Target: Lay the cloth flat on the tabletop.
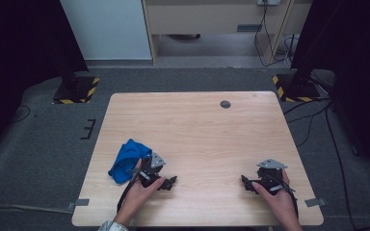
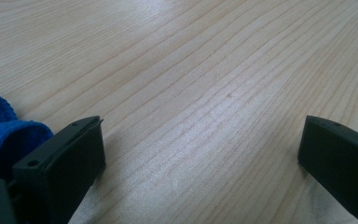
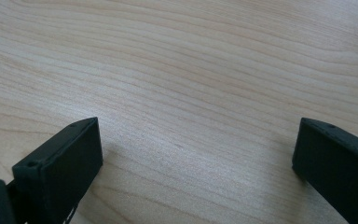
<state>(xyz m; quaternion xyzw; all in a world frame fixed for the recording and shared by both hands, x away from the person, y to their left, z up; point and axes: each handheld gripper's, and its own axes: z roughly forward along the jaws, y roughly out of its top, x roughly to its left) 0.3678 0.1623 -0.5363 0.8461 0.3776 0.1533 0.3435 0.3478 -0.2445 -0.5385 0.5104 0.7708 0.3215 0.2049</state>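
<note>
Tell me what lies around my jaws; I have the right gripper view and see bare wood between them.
Observer: From the high view, a crumpled blue cloth lies on the table, beside the left gripper.
Operator: Is the left gripper holding it?
Observer: No. In the left gripper view its jaws stand wide apart over wood, the cloth outside the left-hand jaw.
Operator: And where is my right gripper?
Observer: Near the table's front edge, right side, pointing toward the left gripper.

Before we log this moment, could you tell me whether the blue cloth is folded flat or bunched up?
Bunched up: the blue cloth lies in a rumpled heap with raised folds on the table.
</note>
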